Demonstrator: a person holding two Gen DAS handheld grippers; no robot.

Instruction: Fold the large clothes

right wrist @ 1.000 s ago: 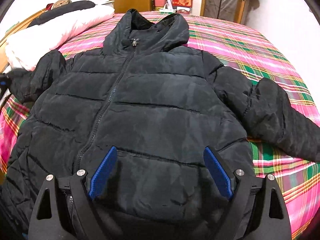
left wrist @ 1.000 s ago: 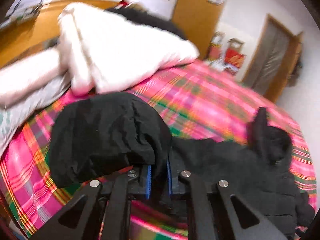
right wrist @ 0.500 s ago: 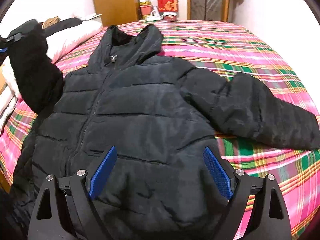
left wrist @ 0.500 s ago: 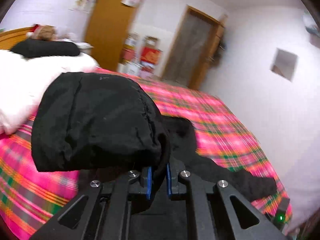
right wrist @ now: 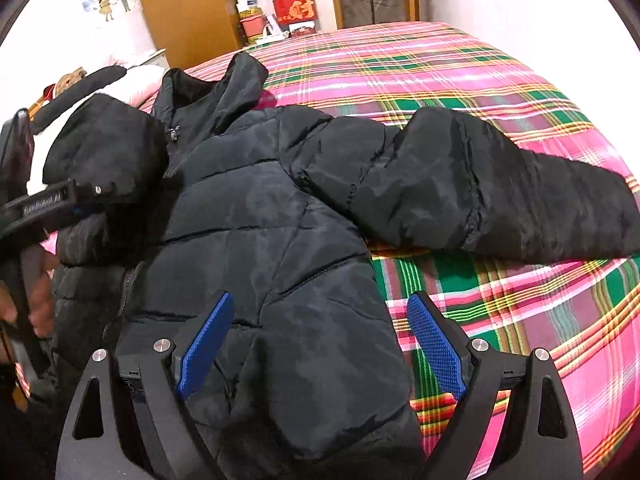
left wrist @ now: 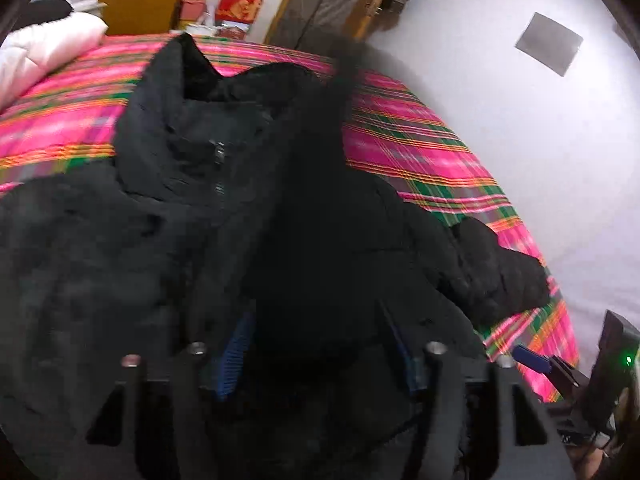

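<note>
- Black quilted puffer jacket point(right wrist: 256, 216) lies front-up on the pink, green and yellow plaid bedspread point(right wrist: 460, 80), its collar toward 12 o'clock in the right wrist view, its zipper closed.
- One black padded sleeve point(right wrist: 500, 192) stretches flat toward 3 o'clock, resting on the bedspread.
- The other sleeve point(right wrist: 108, 148) is doubled over the jacket's chest at 9 o'clock, just beside the left gripper point(left wrist: 316, 344).
- The left gripper's jaws are opening; dark sleeve fabric sits between the blue pads point(left wrist: 234, 356), though blur hides whether they still press on it.
- The right gripper point(right wrist: 320, 344) hovers over the jacket's lower hem, jaws wide apart, nothing clamped.
- A white pillow point(left wrist: 44, 48) lies at 10 o'clock in the left wrist view.
- A wooden wardrobe point(right wrist: 180, 4) and red cardboard boxes point(right wrist: 296, 10) stand at 12 o'clock beyond the bed.
</note>
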